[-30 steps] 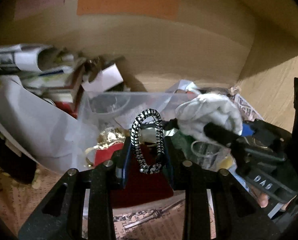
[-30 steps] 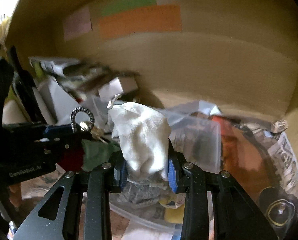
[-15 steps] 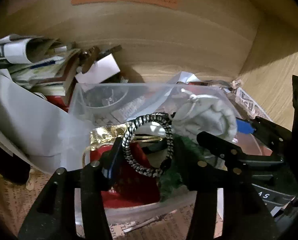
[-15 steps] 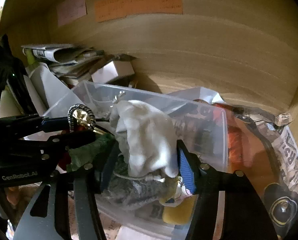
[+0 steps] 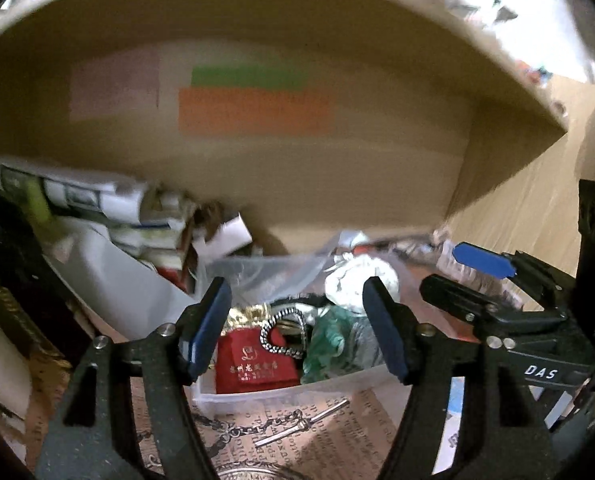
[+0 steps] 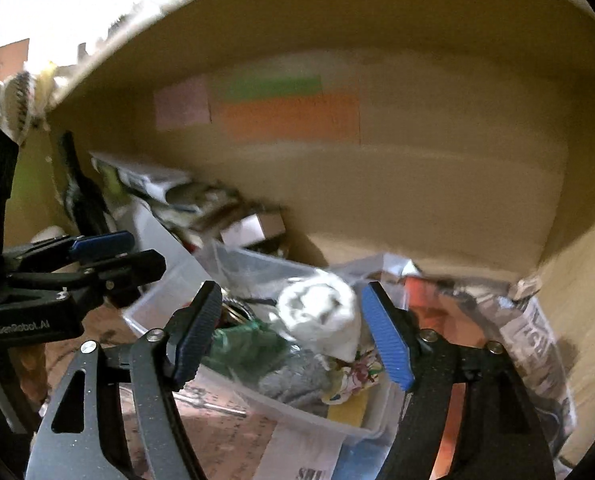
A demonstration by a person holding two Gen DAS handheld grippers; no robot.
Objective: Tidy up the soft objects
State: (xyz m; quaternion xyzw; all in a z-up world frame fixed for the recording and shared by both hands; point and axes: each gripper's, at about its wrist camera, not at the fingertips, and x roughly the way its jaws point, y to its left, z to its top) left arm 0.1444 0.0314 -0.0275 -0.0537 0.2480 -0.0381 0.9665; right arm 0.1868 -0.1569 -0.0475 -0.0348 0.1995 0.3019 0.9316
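Note:
A clear plastic bin (image 5: 281, 390) (image 6: 297, 412) holds soft things. A black-and-white braided loop (image 5: 283, 334) lies on a red pouch (image 5: 253, 362) next to a green cloth (image 5: 329, 344) (image 6: 245, 344). A white cloth bundle (image 5: 357, 284) (image 6: 321, 312) rests on a grey cloth (image 6: 293, 380). My left gripper (image 5: 297, 332) is open and empty, drawn back above the bin. My right gripper (image 6: 293, 332) is open and empty, with the white bundle lying between its fingers; it shows at the right of the left wrist view (image 5: 465, 280).
Wooden walls enclose the space, with green and orange notes (image 5: 253, 100) on the back wall. Papers and boxes (image 5: 137, 216) pile up at the left. A chain with a bar (image 5: 293, 426) lies on newspaper (image 5: 305, 436) before the bin. Crumpled newspaper (image 6: 537, 344) lies at the right.
Both grippers opened and pulled back upward. The braided loop dropped onto the red pouch; the white bundle dropped into the bin.

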